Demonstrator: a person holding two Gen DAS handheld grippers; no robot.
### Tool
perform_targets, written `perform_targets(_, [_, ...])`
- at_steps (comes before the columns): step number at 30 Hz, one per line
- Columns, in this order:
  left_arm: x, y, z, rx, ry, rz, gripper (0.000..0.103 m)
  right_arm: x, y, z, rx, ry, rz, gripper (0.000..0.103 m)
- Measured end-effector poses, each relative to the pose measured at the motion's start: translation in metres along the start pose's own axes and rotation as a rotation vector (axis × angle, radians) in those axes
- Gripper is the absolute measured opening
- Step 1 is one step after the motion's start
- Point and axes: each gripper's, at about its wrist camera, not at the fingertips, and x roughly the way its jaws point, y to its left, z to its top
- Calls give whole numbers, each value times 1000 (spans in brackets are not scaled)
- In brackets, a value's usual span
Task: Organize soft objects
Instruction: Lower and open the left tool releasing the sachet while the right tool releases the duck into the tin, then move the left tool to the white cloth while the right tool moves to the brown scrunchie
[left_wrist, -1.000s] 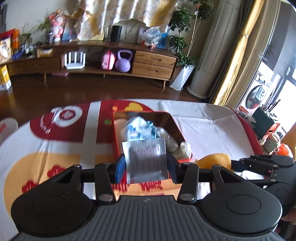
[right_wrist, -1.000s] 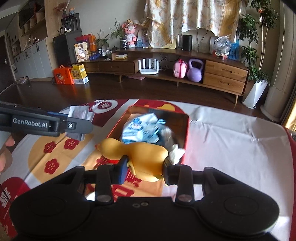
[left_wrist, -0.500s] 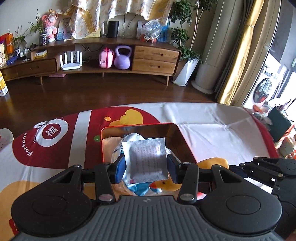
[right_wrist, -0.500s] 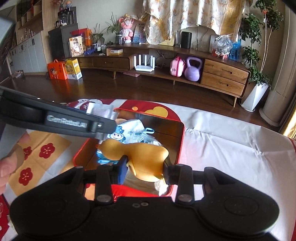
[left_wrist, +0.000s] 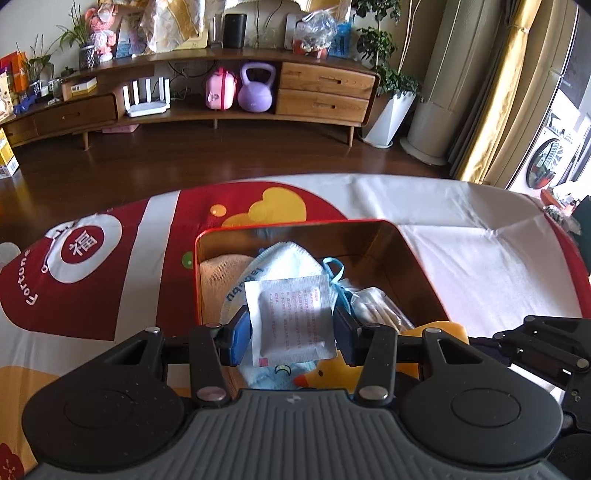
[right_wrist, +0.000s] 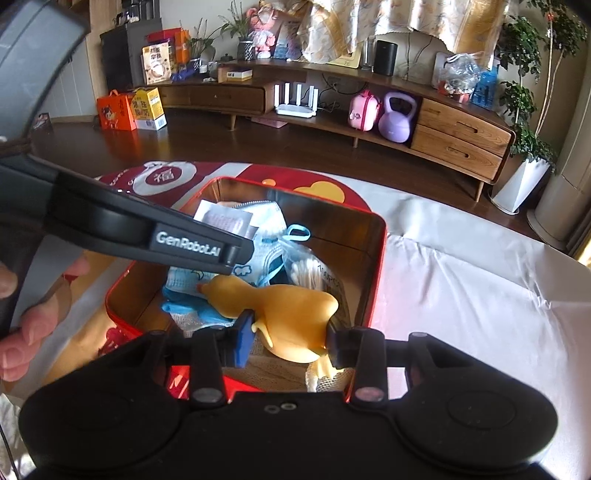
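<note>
A red tin (left_wrist: 295, 223) with a gold inside stands open on the table. It holds a white face mask (left_wrist: 280, 266), a peach cloth (left_wrist: 221, 277) and a bag of cotton swabs (left_wrist: 373, 306). My left gripper (left_wrist: 291, 332) is shut on a white sachet (left_wrist: 291, 321), upright over the tin's near half. My right gripper (right_wrist: 290, 336) is shut on a yellow rubber duck (right_wrist: 288, 310), low inside the tin (right_wrist: 376, 258) at its near side. The left gripper's arm (right_wrist: 184, 243) crosses the right wrist view, with the sachet (right_wrist: 225, 219) behind it. The duck (left_wrist: 432, 332) also shows beside the left gripper.
A red, white and yellow tablecloth (left_wrist: 461, 258) covers the table around the tin. A person's fingers (right_wrist: 22, 325) grip the left handle. Beyond the table's far edge lie a dark wooden floor and a long wooden cabinet (left_wrist: 325, 96) with a purple kettlebell (left_wrist: 256, 92).
Both grippers have moved forward and down over the tin, each still holding its object. The duck has gone from in front of the tin to inside it.
</note>
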Motion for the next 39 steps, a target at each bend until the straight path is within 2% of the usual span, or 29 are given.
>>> perform_targets(5, [13, 0, -5, 4, 26, 7, 48, 4, -1, -3, -5, 5, -3, 41])
perform_targets(11, [16, -2, -10, 19, 26, 16, 49, 3, -2, -3, 4, 5, 1, 49])
perform_targets(12, [14, -3, -10, 20, 22, 14, 51, 2, -2, -2, 4, 2, 2, 49])
perform_targets(16, [4, -6, -9, 35, -16, 13, 71, -6, -2, -3, 12, -17, 3, 51])
perform_targets(19, [-6, -5, -8, 33, -25, 4, 71, -15, 0, -3, 9, -33, 3, 54])
perform_targets(24, [-29, -2, -9, 24, -43, -5, 71, -39, -1, -3, 42, -63, 19, 60])
perform_targets(35, [-102, 0, -25, 34, -84, -10, 71, -103, 13, -11, 98, -100, 55, 64])
perform_targets(37, [-117, 1, -30, 40, -94, -5, 71, -115, 16, -14, 101, -105, 58, 70])
perform_targets(39, [-131, 3, -35, 40, -100, -6, 71, -127, 22, -19, 98, -116, 63, 71])
